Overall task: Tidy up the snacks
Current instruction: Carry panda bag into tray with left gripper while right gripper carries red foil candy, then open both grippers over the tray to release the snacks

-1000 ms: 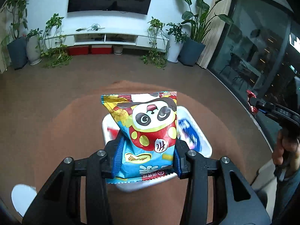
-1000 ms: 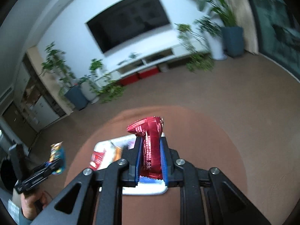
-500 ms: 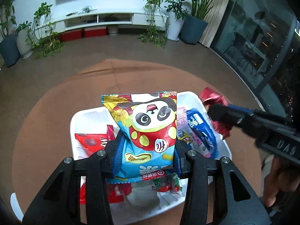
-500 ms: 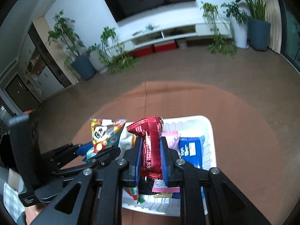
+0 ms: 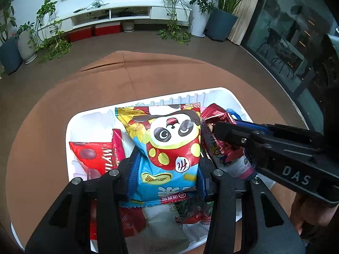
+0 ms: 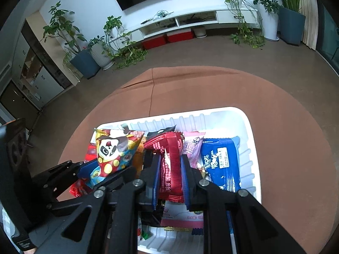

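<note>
Panda snack bag (image 5: 167, 148) clamped upright in my left tongs (image 5: 166, 175), blue pads squeezing its lower half from both sides, and it hangs right over the white tray (image 5: 89, 118). My right tongs (image 6: 169, 175) grip a red wrapper (image 6: 169, 160) on edge, narrow between the pads, also above the tray, just beside the panda bag. Under them the tray is crowded: a red packet (image 5: 95, 154) lies flat at the left, a blue biscuit pack (image 6: 220, 165) lies along the right side, a pink packet (image 6: 192, 148) sits between the blue one and my red wrapper. The tray rests on a round brown cloth (image 6: 211, 89). Beyond it: bare floor, potted plants (image 6: 84, 48), a white TV bench (image 6: 190, 19).
</note>
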The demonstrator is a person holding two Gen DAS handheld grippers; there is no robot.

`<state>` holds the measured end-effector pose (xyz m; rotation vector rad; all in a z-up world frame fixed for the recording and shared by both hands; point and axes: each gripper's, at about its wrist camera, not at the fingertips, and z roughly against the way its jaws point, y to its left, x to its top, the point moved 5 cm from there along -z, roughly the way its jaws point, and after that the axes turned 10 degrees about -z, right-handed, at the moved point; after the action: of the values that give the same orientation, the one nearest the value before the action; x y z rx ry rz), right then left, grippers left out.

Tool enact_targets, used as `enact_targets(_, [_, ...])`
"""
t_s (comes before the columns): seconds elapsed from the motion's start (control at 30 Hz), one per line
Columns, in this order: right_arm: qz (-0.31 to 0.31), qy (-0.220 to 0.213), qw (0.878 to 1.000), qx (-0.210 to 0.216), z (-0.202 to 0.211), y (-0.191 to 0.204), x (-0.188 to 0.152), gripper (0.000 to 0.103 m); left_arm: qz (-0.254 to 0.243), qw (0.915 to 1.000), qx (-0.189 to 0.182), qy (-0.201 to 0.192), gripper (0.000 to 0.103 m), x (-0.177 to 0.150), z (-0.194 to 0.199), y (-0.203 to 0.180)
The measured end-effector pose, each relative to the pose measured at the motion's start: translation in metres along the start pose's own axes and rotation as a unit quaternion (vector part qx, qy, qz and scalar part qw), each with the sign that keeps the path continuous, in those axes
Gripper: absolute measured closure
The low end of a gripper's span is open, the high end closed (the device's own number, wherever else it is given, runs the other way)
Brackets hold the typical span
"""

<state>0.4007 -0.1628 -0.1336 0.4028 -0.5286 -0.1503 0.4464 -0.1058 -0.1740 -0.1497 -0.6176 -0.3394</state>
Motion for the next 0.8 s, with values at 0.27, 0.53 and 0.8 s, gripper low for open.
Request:
enact_targets(0.27, [0.029,-0.005,0.999,-0.021,-0.007,0.004,-0.004,0.082,-0.001,1.0000,0.003,0.002,0.054,-0.002,0.002,0.000])
enact_targets(0.53, [0.034,0.003,0.999,-0.031,-0.016,-0.002,-0.009,0.082,-0.007,0.9999,0.014,0.006,0.054,-0.003,-0.011,-0.002])
enact_targets(0.8, [0.044,0.008,0.999,-0.030,-0.013,-0.003,-0.007,0.080,-0.007,0.9999,0.012,0.001,0.054,-0.001,-0.018,-0.002])
